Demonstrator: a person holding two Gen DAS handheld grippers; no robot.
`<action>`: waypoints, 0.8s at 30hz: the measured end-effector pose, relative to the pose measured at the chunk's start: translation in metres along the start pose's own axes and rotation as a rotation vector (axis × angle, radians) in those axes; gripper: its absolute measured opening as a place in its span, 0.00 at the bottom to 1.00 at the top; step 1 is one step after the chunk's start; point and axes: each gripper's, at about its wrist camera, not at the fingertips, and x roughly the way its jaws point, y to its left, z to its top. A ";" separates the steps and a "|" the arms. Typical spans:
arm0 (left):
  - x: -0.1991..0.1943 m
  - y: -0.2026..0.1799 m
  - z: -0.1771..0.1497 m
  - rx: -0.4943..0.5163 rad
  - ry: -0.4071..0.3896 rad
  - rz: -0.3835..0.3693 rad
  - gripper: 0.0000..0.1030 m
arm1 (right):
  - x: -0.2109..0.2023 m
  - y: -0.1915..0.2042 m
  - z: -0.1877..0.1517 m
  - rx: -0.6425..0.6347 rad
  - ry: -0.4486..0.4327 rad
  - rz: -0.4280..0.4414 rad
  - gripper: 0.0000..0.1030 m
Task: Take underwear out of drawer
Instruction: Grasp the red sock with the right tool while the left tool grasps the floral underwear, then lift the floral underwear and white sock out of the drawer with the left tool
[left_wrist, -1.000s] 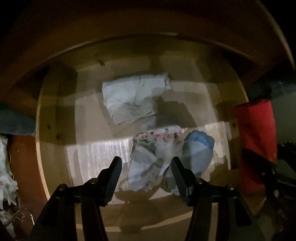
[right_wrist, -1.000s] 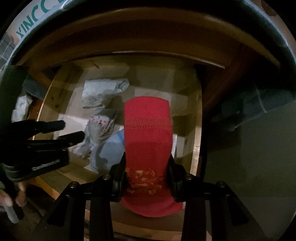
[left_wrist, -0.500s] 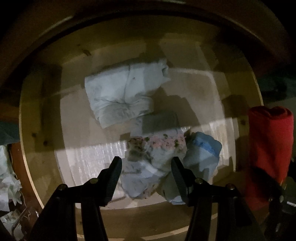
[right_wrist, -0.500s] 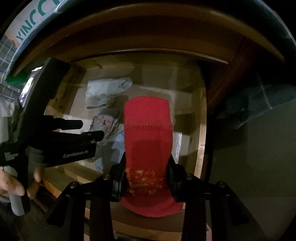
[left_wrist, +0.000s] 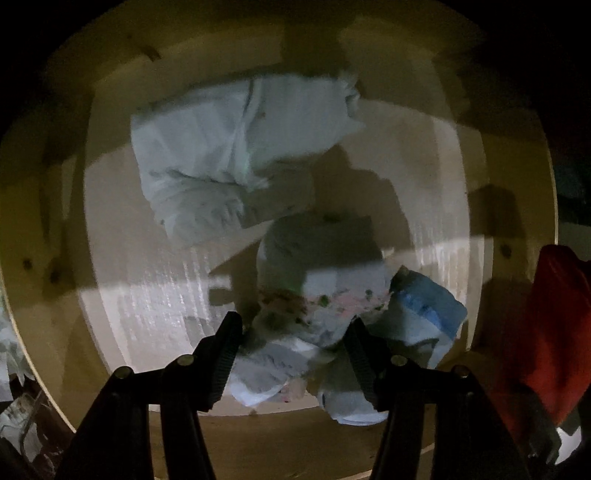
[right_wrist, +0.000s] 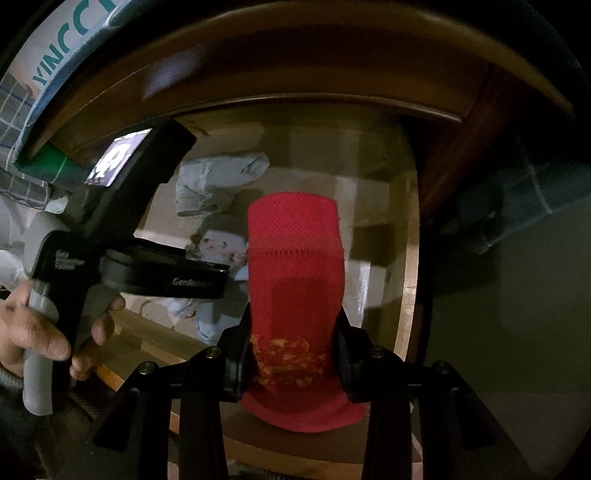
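Observation:
An open wooden drawer (left_wrist: 476, 229) lies below me. A floral-waistband pair of underwear (left_wrist: 325, 306) sits crumpled near its front, with a blue-and-white piece (left_wrist: 424, 314) against its right side. My left gripper (left_wrist: 295, 347) points down, open, one finger on each side of the floral pair; the pads do not press it. A pale folded garment (left_wrist: 240, 147) lies farther back. My right gripper (right_wrist: 295, 350) is shut on a red pair of underwear (right_wrist: 295, 266), held above the drawer's right front. That red pair (left_wrist: 546, 332) also shows at the left view's right edge.
The dark cabinet frame (right_wrist: 295, 85) overhangs the drawer's back. A person's hand (right_wrist: 37, 332) holds the left gripper's handle. A box with printed letters (right_wrist: 66, 48) sits on top at the upper left. White cloth (left_wrist: 7, 354) lies outside the drawer's left wall.
My left gripper has sunk into the drawer, so the floral underwear now lies between its fingers. The right gripper has stayed put with the red underwear.

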 end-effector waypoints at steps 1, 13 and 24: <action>0.002 0.001 0.001 -0.008 0.009 -0.010 0.57 | 0.000 0.000 0.000 -0.001 0.000 -0.001 0.34; -0.010 0.022 -0.021 -0.054 -0.024 -0.065 0.24 | 0.001 0.001 0.000 -0.010 0.007 -0.018 0.34; -0.045 0.022 -0.071 -0.024 -0.156 -0.017 0.21 | 0.003 0.005 0.001 -0.025 0.008 -0.051 0.34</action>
